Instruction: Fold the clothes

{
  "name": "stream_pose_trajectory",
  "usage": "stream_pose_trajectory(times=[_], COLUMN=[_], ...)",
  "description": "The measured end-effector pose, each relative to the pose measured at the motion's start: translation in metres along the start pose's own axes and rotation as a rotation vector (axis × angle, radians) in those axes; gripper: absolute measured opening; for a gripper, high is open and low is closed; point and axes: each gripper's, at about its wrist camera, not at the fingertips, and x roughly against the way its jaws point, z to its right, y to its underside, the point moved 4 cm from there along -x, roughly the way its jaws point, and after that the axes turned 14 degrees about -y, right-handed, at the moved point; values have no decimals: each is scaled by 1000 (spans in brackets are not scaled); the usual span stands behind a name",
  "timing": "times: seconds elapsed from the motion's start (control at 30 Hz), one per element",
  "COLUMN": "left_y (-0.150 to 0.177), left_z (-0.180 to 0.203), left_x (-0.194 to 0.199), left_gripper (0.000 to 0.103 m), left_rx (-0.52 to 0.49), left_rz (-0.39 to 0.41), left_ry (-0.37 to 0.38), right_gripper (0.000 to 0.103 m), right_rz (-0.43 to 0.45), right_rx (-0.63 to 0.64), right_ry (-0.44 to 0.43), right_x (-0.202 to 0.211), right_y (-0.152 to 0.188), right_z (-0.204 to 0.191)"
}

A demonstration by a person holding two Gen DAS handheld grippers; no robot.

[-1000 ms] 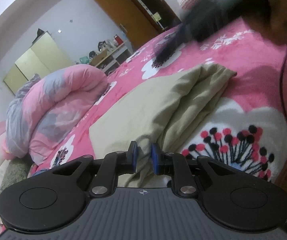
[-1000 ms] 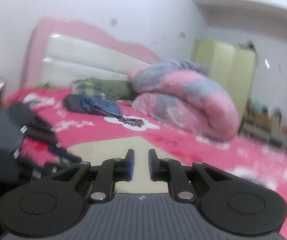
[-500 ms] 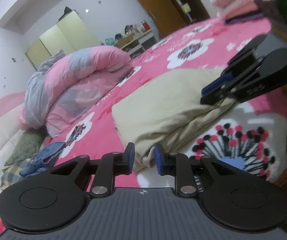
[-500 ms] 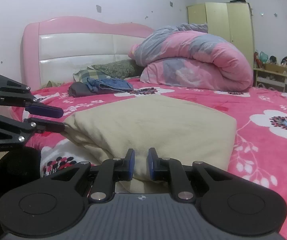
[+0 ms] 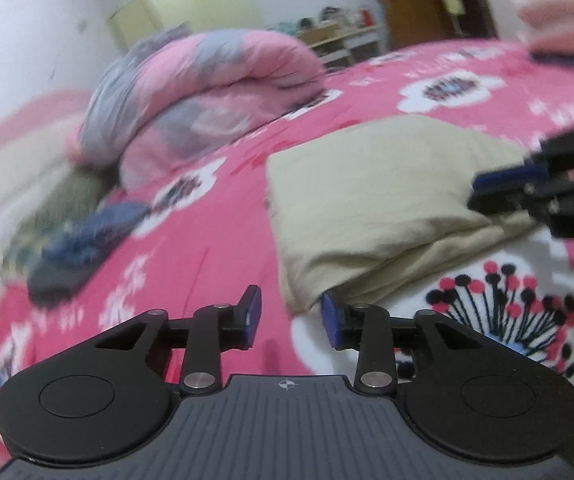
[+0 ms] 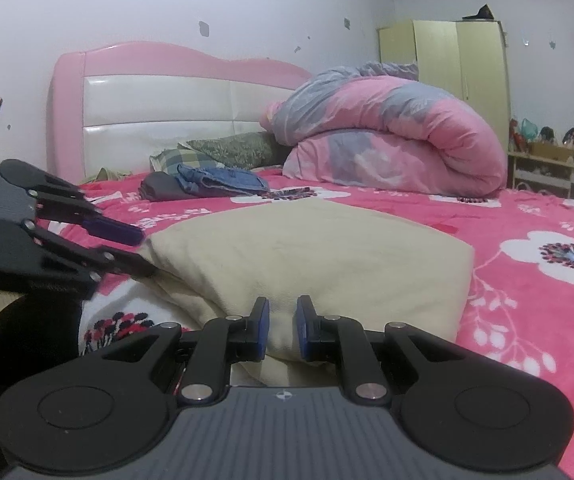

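A folded beige garment (image 5: 383, 200) lies on the pink flowered bed; it also shows in the right wrist view (image 6: 307, 256). My left gripper (image 5: 289, 318) is open, just off the garment's near left corner, with nothing between its fingers. My right gripper (image 6: 282, 330) is nearly closed, with the garment's near edge between its blue pads. In the left wrist view the right gripper (image 5: 527, 192) sits at the garment's right edge. In the right wrist view the left gripper (image 6: 127, 252) is at its left corner.
A rolled pink and grey quilt (image 6: 387, 140) lies at the far side of the bed. Folded jeans and dark clothes (image 6: 211, 182) lie near pillows by the pink headboard (image 6: 159, 92). A yellow wardrobe (image 6: 459, 60) and a cluttered shelf (image 6: 555, 160) stand behind.
My left gripper has opened wider and swung left of the garment's corner. My right gripper has stayed at the garment's near edge, its fingers slightly further apart.
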Motion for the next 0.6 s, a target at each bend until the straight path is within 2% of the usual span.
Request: stream_pose_trajectory(times=[0.17, 0.3, 0.33, 0.4, 0.53, 0.6], left_y=[0, -1, -6, -16, -45, -49], left_z=[-17, -42, -42, -42, -8, 12], left_x=[16, 26, 27, 31, 22, 9], left_gripper=[36, 35, 35, 35, 35, 36], left_rx=[160, 362, 382, 416, 365, 339], left_rz=[-55, -72, -59, -30, 45, 36], left_ry=[-27, -116, -108, -87, -11, 33], right_gripper=[15, 15, 15, 15, 15, 15], right_rz=[10, 20, 21, 23, 21, 20], right_rx=[10, 7, 7, 9, 12, 14], right_ry=[4, 6, 6, 8, 19, 32], right_x=[1, 2, 3, 3, 3, 4], right_y=[2, 3, 4, 4, 4, 4], right_z=[-2, -1, -1, -1, -2, -4])
